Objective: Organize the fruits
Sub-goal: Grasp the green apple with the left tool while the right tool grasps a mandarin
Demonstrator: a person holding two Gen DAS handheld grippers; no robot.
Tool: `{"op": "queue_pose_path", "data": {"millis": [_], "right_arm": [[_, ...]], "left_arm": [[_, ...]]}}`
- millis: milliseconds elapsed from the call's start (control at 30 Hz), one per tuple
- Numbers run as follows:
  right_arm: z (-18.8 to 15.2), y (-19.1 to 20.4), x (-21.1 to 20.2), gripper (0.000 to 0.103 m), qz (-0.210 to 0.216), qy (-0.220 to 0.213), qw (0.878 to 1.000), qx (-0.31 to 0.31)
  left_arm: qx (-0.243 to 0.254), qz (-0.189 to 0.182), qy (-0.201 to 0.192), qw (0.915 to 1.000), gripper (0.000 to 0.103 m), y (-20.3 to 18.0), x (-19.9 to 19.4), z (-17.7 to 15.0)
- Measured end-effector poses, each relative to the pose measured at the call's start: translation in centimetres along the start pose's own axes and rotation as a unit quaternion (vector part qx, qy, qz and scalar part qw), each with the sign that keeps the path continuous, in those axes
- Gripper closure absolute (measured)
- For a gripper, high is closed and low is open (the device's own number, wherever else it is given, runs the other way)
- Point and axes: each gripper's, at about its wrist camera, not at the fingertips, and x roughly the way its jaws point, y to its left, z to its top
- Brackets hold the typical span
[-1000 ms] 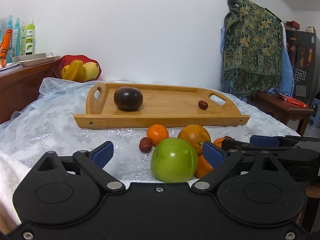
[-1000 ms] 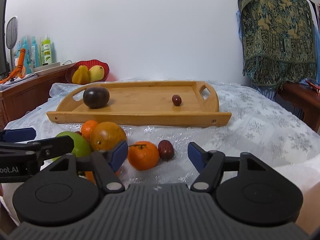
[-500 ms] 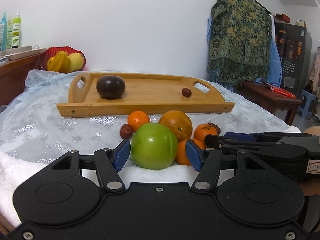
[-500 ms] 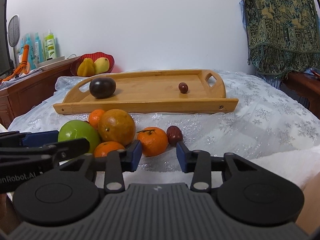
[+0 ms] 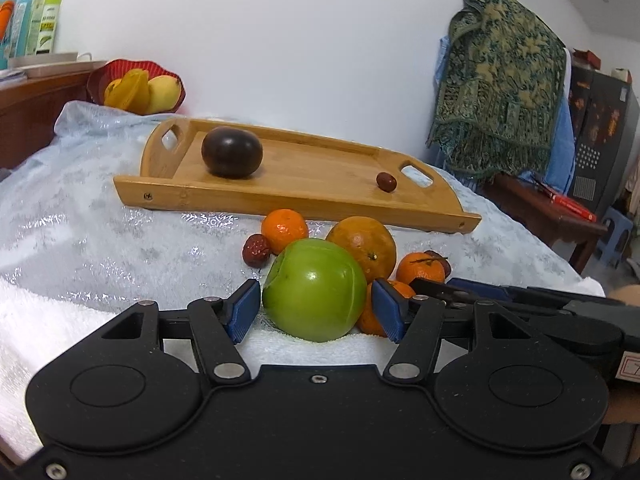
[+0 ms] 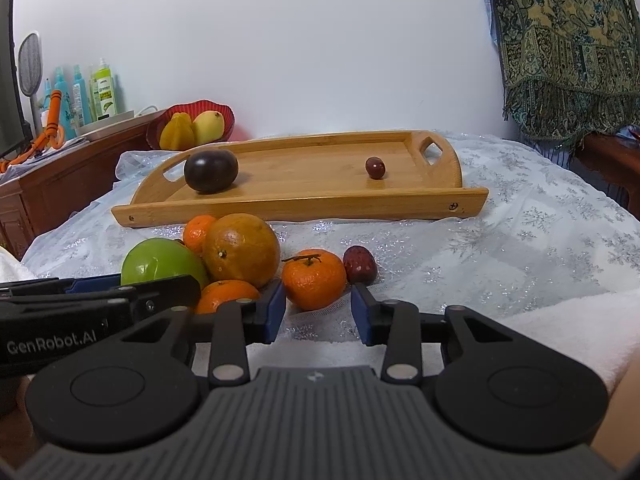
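Left wrist view: the left gripper (image 5: 314, 306) had just been closing, and its blue pads (image 5: 244, 310) sat against both flanks of the green apple (image 5: 314, 290), pinching it on the white towel (image 5: 60, 320). Behind the apple lay a large orange (image 5: 366, 246), a mandarin (image 5: 285, 230) and a red date (image 5: 256, 250). Farther back, the wooden tray (image 5: 280, 200) carried a dark round fruit (image 5: 232, 152) and a small dark date (image 5: 386, 181).

Right wrist view: the right gripper (image 6: 318, 310) had also just been closing around the stemmed mandarin (image 6: 314, 278). Its jaws flanked the fruit closely, probably gripping it, though contact at the pads was hard to confirm. A second red date (image 6: 360, 264) lay just beside that mandarin, and another mandarin (image 6: 226, 294) sat near the left pad. A red bowl of yellow fruit (image 6: 192, 124) stood beyond the tray.
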Motion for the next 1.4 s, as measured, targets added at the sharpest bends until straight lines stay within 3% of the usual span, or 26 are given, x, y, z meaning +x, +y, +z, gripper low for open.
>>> {"op": "queue_pose_path", "data": {"millis": [667, 833, 933, 1400], "right_arm": [[0.3, -0.2, 1.4, 0.053, 0.006, -0.002, 1.000, 0.030], [0.3, -0.3, 1.5, 0.054, 0.010, -0.005, 0.999, 0.037], [0.3, -0.2, 1.5, 0.061, 0.005, -0.009, 0.999, 0.036], [0.5, 0.0, 0.3, 0.064, -0.006, -0.043, 0.999, 0.030]], "left_arm": [[-0.086, -0.035, 0.022, 0.9954, 0.046, 1.7, 1.3, 0.4], [-0.062, -0.009, 0.005, 0.9980, 0.047, 0.9, 1.0, 0.3], [-0.038, 0.005, -0.004, 0.9992, 0.047, 0.2, 0.6, 0.2], [-0.028, 0.061, -0.031, 0.9973, 0.047, 1.1, -0.1, 1.2]]}}
